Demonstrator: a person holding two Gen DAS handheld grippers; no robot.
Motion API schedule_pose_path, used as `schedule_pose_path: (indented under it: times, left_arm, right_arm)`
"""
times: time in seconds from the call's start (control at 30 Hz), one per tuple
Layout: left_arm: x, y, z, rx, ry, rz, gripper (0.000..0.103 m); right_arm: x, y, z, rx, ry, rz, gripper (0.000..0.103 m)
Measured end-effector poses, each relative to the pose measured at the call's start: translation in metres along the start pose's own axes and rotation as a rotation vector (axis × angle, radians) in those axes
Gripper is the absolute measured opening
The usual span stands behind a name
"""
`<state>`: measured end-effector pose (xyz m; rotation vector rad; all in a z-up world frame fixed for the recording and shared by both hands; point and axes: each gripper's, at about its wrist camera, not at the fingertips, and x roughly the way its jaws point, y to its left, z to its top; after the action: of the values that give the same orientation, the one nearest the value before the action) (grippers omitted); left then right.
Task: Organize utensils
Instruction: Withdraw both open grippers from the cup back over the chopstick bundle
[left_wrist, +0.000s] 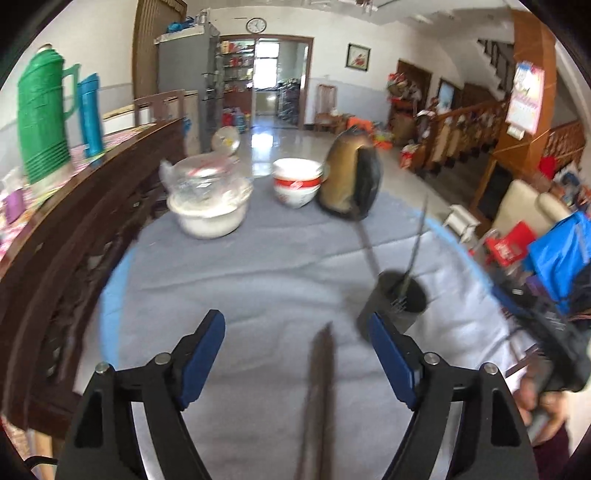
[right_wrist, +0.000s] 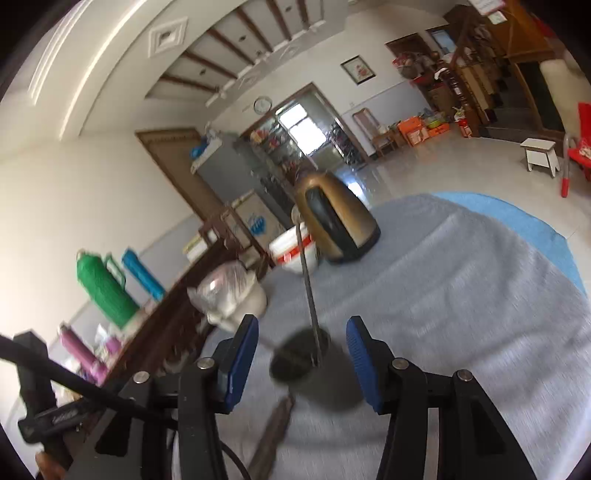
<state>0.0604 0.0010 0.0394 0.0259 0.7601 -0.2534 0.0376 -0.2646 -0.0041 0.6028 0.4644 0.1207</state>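
Observation:
A dark utensil cup (left_wrist: 397, 304) stands on the grey tablecloth (left_wrist: 258, 288) with a long spoon (left_wrist: 364, 236) and another thin utensil (left_wrist: 417, 240) standing in it. Dark chopsticks (left_wrist: 317, 398) lie on the cloth between the fingers of my open, empty left gripper (left_wrist: 297, 339). In the right wrist view the cup (right_wrist: 314, 365) with the spoon (right_wrist: 308, 280) sits between the fingers of my open right gripper (right_wrist: 301, 350); I cannot tell whether the pads touch it. The chopsticks (right_wrist: 273, 432) lie below it.
A gold-and-black kettle (left_wrist: 351, 173), stacked white-and-red bowls (left_wrist: 297, 181) and a plastic-covered white bowl (left_wrist: 208, 199) stand at the table's far side. A dark wooden bench (left_wrist: 55, 236) with green (left_wrist: 40, 110) and blue (left_wrist: 90, 114) thermoses is to the left.

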Motion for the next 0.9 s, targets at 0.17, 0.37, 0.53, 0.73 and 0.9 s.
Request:
schedule_pose_path:
  times: [0.17, 0.37, 0.53, 0.73, 0.9]
  left_arm:
    - [-0.001, 0.007, -0.019, 0.018, 0.009, 0.075, 0.081]
    - [-0.001, 0.007, -0.033, 0.066, 0.006, 0.161, 0.081]
    - [0.010, 0.010, -0.046, 0.093, 0.040, 0.189, 0.081]
    - [0.027, 0.012, -0.057, 0.104, 0.085, 0.191, 0.081]
    - [0.040, 0.009, -0.063, 0.117, 0.119, 0.182, 0.081]
  right_arm:
    - [-0.017, 0.007, -0.024, -0.028, 0.057, 0.014, 0.054]
    - [-0.016, 0.018, -0.034, -0.050, 0.105, 0.015, 0.054]
    - [-0.007, 0.029, -0.043, -0.072, 0.141, 0.003, 0.054]
    - [0.012, 0.036, -0.057, -0.080, 0.201, -0.003, 0.054]
    - [0.026, 0.035, -0.065, -0.073, 0.236, -0.008, 0.054]
